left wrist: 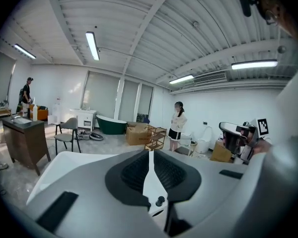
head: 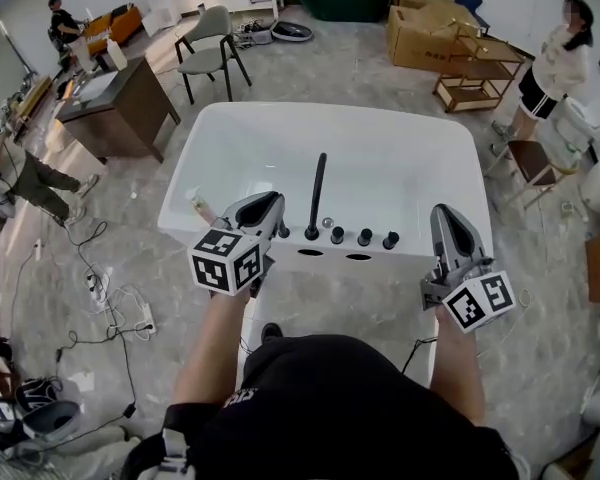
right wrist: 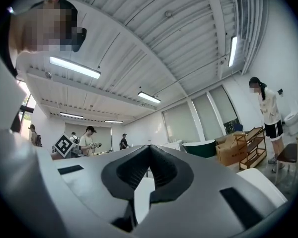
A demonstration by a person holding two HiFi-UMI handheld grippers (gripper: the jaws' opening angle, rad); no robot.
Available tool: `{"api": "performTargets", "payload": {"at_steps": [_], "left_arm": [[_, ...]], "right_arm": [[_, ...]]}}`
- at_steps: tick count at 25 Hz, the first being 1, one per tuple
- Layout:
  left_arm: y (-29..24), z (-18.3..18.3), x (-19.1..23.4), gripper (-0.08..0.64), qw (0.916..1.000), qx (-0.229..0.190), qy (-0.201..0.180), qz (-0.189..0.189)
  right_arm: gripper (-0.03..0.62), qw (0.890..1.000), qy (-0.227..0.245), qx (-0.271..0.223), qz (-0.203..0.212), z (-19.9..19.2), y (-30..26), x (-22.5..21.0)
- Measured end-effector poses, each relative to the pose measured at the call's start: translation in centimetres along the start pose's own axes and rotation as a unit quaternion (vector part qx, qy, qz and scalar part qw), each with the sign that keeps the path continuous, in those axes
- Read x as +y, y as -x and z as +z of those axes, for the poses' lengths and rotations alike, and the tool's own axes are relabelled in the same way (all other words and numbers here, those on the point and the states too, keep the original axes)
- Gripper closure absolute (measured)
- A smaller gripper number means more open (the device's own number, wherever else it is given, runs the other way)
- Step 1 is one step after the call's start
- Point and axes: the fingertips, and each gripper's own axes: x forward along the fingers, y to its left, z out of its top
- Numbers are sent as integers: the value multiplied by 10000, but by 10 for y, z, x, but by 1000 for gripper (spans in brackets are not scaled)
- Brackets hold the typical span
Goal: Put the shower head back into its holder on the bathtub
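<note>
Black shower head [head: 317,193] stood upright in its holder [head: 311,235] on the tub [head: 400,148] rim, ahead of and between the left tool [head: 270,203] and right tool [head: 446,216]. Both tools were closed, empty. Task looked finished; nothing seemed left.

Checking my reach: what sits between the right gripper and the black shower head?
Head view: three black knobs in a row on the tub rim, between shower head and right gripper.
</note>
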Motion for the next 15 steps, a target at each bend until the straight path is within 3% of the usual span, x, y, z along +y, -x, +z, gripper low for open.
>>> {"api": "performTargets", "payload": {"at_steps": [4,8,15], "left_arm": [[7,21,10,517,9990,-304,-286,188],[16,23,23,517,9975,-374,-535,265],[28,15,55,517,9983,-331,-383,303]], "right_arm": [[580,9996,280,-106,2,7,-1,10],[580,9988,456,54,140,-11,-18,30],[580,9971,486,498,322,-43,-51,65]]}}
